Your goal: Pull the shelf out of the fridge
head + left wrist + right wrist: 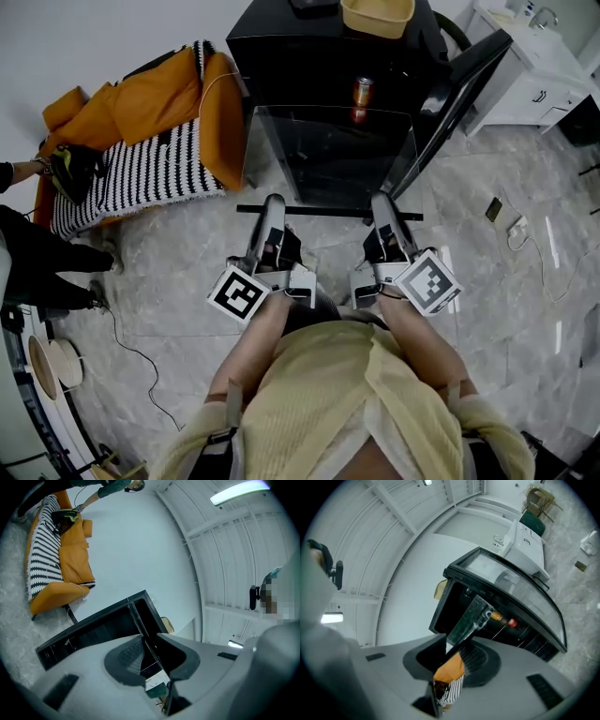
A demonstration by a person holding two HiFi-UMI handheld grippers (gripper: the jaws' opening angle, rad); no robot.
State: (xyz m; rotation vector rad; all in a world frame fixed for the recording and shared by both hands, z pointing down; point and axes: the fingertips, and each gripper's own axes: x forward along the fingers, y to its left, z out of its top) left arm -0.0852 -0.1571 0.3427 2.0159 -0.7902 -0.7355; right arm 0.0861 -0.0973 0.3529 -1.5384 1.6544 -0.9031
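Left gripper [273, 202]: jaws clamped on front bar of glass shelf [328, 159], near its left end. Right gripper [382, 201]: jaws slightly parted, bar between pads, gap beside it. Shelf sticks well out of black fridge [281, 56] at 12 o'clock. Red can [362, 92] inside. Door [464, 80] open at 1 o'clock; orange sofa [159, 103] at 10.

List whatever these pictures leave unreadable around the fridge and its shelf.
- Can: head view, print too small to read.
- Fridge interior: head view, too dark to show anything beside the can.
- Yellow basket: head view, cut off by the top edge; contents unseen.
- Shelf: left gripper view, seen edge-on only; surface unseen there.
- Person: head view, cut off by the left edge.
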